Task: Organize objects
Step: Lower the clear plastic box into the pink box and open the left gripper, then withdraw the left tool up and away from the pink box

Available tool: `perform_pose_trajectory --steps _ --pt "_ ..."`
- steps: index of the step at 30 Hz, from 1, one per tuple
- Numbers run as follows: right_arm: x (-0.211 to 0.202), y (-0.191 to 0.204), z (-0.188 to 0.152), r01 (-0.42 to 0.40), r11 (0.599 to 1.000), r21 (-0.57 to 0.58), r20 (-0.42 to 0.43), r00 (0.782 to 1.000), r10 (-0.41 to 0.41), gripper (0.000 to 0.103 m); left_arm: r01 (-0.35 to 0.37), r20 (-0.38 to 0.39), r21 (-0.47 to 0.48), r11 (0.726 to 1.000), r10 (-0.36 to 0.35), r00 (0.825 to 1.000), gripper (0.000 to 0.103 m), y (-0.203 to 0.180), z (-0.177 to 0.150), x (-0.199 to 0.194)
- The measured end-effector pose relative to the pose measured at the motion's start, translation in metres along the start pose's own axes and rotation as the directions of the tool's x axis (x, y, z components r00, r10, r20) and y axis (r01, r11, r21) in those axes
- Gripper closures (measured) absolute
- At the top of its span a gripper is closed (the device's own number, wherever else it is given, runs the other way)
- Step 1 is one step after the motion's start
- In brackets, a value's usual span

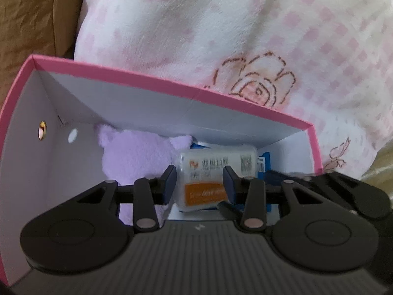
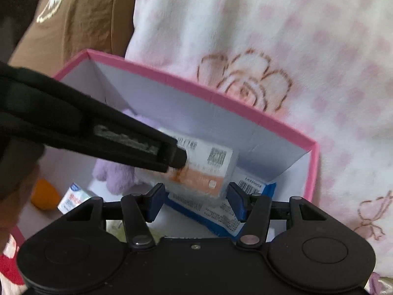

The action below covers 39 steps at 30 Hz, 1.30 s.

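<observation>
A pink-rimmed white box [image 1: 172, 87] [image 2: 196, 89] lies on a pink checked blanket. Inside are a purple plush toy [image 1: 137, 154] [image 2: 118, 174], a blue packet [image 2: 221, 218] and a white-and-orange packet [image 1: 208, 177] [image 2: 208, 169]. My left gripper [image 1: 200, 182] is inside the box with its blue pads on both sides of the white-and-orange packet, holding it; its black finger [image 2: 172, 153] crosses the right wrist view. My right gripper [image 2: 194, 201] is open and empty just above the blue packet.
A white bottle [image 2: 73, 200] and an orange object [image 2: 45, 195] lie at the box's near left. A brown cushion [image 2: 81, 17] [image 1: 27, 24] lies beyond the box's left end. The blanket [image 1: 245, 36] rises behind the far wall.
</observation>
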State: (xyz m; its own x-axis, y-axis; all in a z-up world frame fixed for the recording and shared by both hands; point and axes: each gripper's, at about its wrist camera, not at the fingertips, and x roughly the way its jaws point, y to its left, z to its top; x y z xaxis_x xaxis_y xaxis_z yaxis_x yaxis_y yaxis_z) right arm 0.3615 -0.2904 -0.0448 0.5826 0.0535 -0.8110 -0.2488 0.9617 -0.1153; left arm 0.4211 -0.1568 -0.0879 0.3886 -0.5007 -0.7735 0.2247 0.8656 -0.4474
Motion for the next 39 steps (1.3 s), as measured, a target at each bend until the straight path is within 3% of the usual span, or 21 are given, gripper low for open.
perform_pose_trajectory --steps 3,6,15,27,39 --pt "-0.01 0.003 -0.003 0.045 0.999 -0.03 0.015 0.999 -0.045 0.042 -0.018 -0.013 0.004 1.0 0.018 1.0 0.065 -0.001 -0.003 0.006" --pt "-0.019 -0.001 -0.008 0.02 0.999 -0.026 0.025 1.0 -0.019 0.057 -0.033 0.01 0.004 0.999 0.033 0.999 0.066 -0.004 -0.004 0.007" --pt "-0.048 -0.005 -0.038 -0.087 0.996 0.017 0.063 0.994 0.086 0.056 -0.055 0.012 -0.035 0.998 0.056 0.998 0.067 -0.005 -0.01 -0.004" --pt "-0.08 -0.016 -0.041 -0.174 0.979 0.102 0.097 0.982 0.164 0.054 -0.106 0.077 0.098 0.99 0.098 0.992 0.062 -0.036 -0.037 -0.074" --pt "-0.127 -0.001 -0.064 -0.209 0.972 0.104 0.102 0.975 0.199 0.052 -0.192 0.048 0.125 0.973 0.187 0.981 0.057 -0.028 -0.074 -0.149"
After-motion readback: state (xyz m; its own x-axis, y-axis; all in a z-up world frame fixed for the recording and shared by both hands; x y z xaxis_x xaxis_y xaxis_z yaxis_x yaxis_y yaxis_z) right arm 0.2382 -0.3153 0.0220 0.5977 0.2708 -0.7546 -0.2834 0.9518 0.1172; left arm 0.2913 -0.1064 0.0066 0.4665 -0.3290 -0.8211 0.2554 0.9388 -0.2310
